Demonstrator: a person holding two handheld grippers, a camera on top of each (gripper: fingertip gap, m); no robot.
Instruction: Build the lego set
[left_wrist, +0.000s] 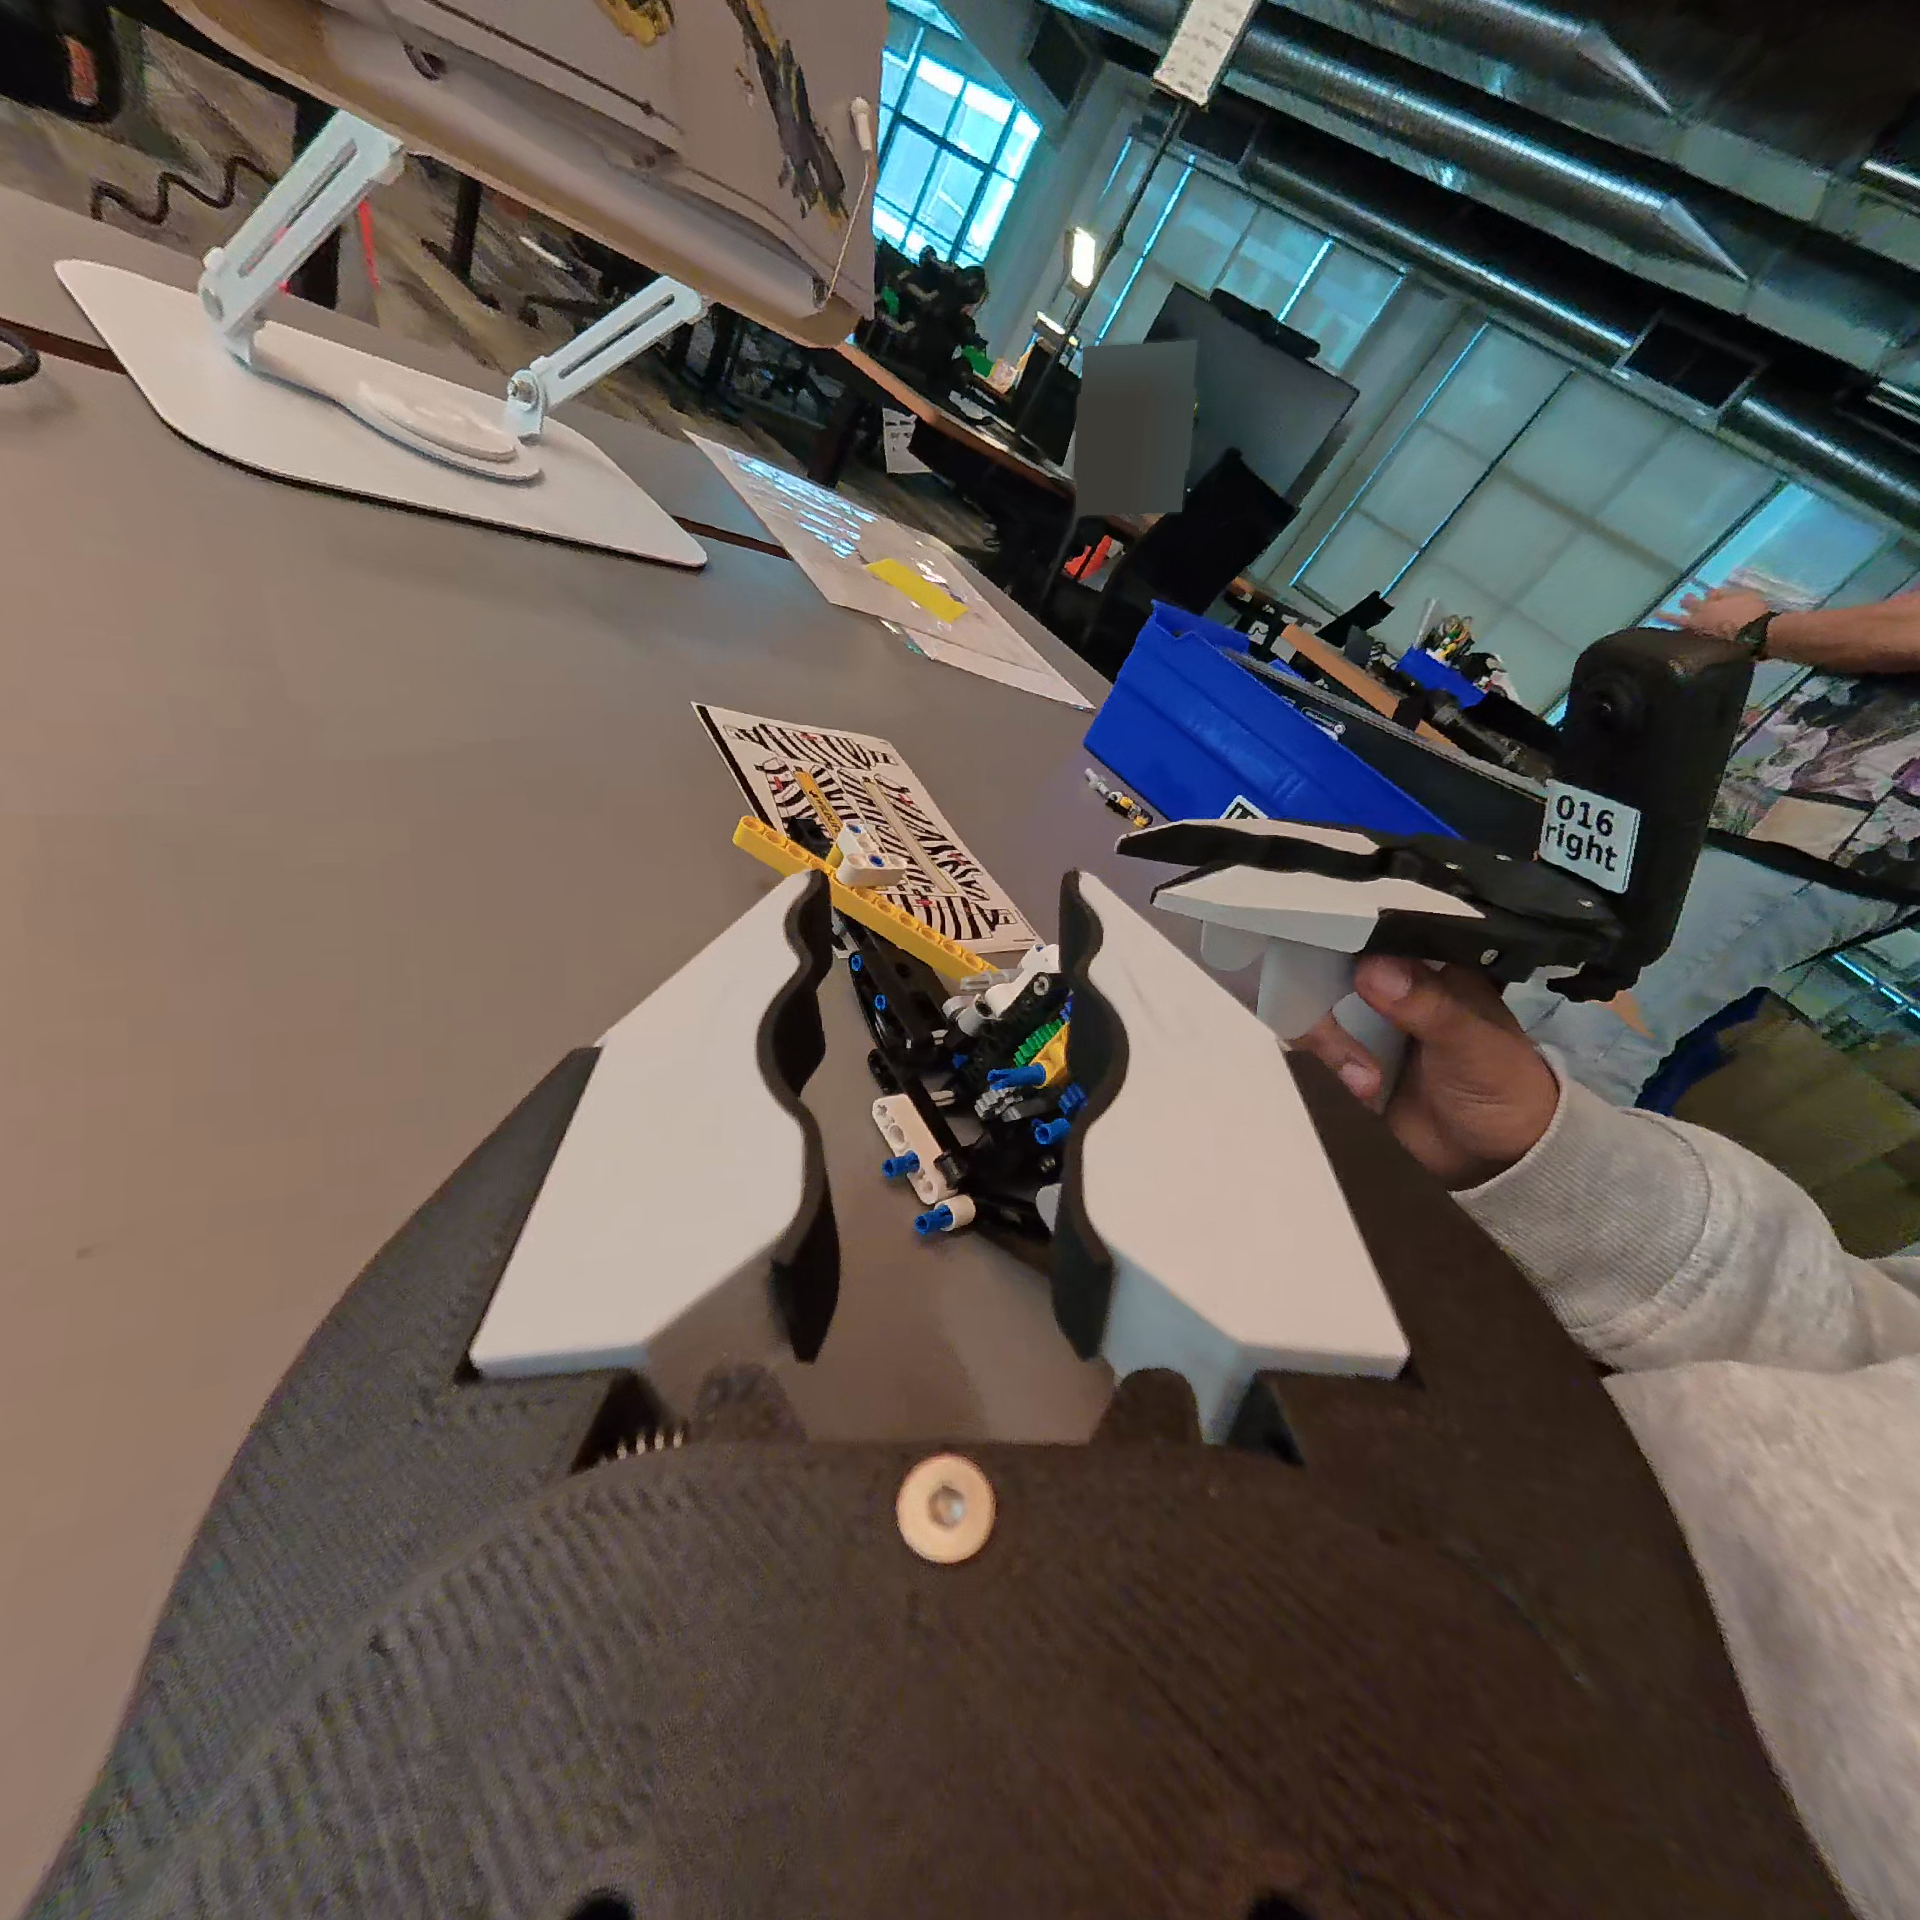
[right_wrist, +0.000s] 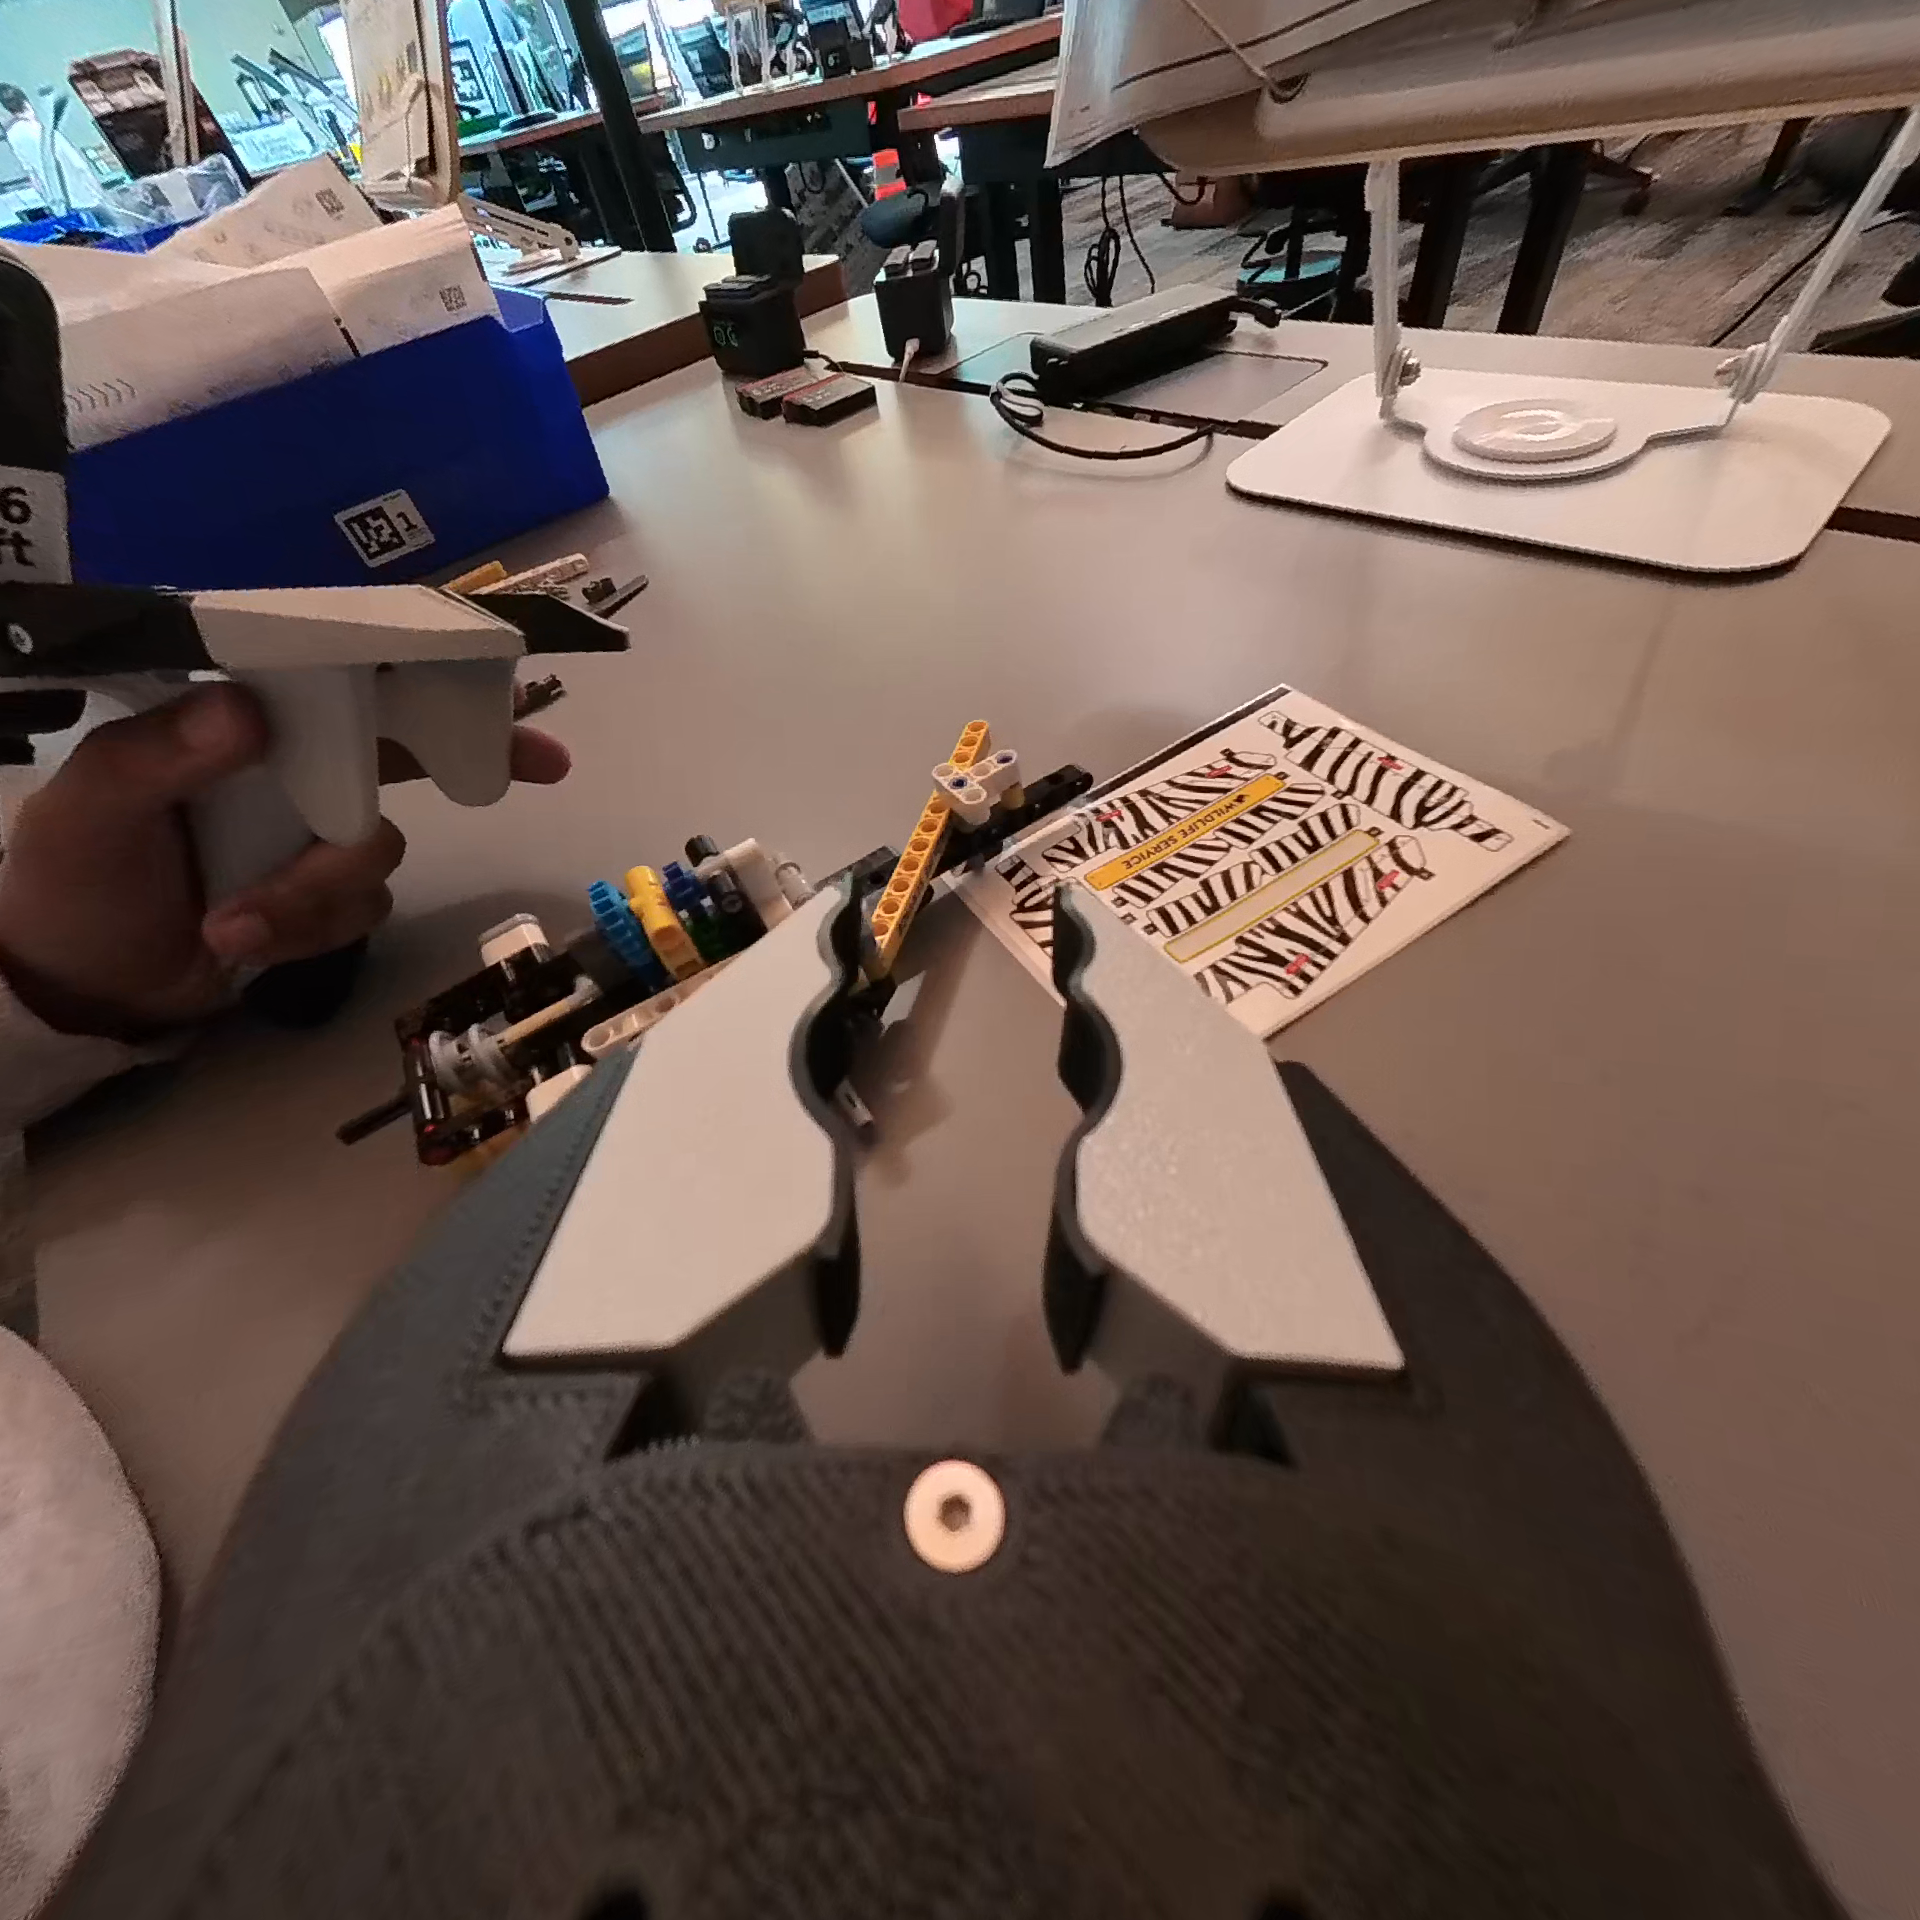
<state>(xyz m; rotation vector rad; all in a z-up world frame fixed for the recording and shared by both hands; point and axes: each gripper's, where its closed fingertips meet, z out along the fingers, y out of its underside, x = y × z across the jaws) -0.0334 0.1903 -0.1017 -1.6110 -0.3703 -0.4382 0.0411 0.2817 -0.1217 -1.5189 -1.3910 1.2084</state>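
Note:
A partly built lego model lies on the grey table: a black frame with blue pins, gears, white connectors and a long yellow beam. It also shows in the right wrist view, with the yellow beam slanting up. My left gripper is open and empty, hovering over the model. It appears from the side in the right wrist view. My right gripper is open and empty, its left finger beside the yellow beam. It shows in the left wrist view, just right of the model.
A zebra-striped sticker sheet lies just beyond the model. A blue bin holding paper stands at the left, with loose parts before it. A white stand base sits at the back right, with chargers and cables behind it.

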